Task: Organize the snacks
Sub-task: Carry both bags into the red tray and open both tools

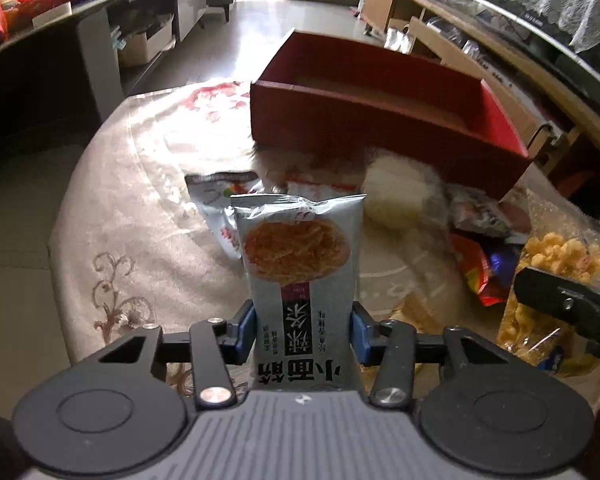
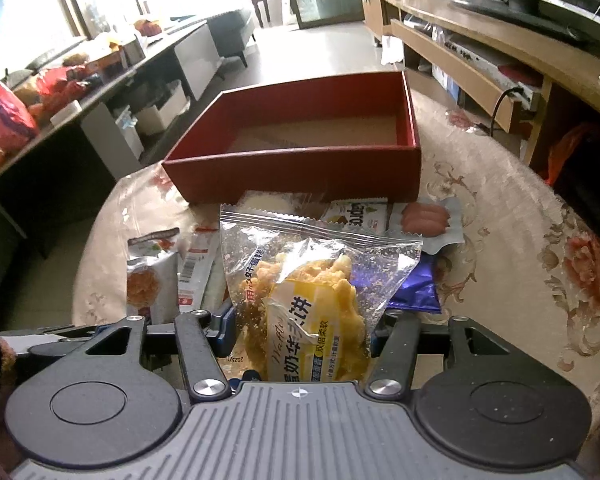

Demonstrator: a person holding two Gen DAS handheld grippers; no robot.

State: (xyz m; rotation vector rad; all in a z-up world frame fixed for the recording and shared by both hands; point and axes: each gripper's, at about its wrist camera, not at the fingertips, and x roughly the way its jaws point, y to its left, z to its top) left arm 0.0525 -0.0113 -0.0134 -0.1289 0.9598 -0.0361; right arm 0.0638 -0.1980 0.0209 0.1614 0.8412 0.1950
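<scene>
My left gripper [image 1: 303, 330] is shut on a grey noodle-snack packet [image 1: 298, 256], which stands upright between the blue pads above the table. My right gripper [image 2: 300, 332] is shut on a clear waffle bag with a yellow label [image 2: 308, 300], lifted off the pile. The same grey packet [image 2: 148, 280] shows at the left of the right wrist view, and the waffle bag [image 1: 560, 260] at the right of the left wrist view. An empty red box [image 2: 300, 172] [image 1: 340, 128] stands on the table beyond both packets.
Loose snacks lie between the grippers and the box: a white packet [image 2: 196, 268], a sausage pack [image 2: 426, 218], a blue wrapper [image 2: 414, 288], a red wrapper [image 1: 480, 276], a pale round bun [image 1: 396, 196]. The round table has a floral cloth [image 2: 540, 240]. Cabinets flank the room.
</scene>
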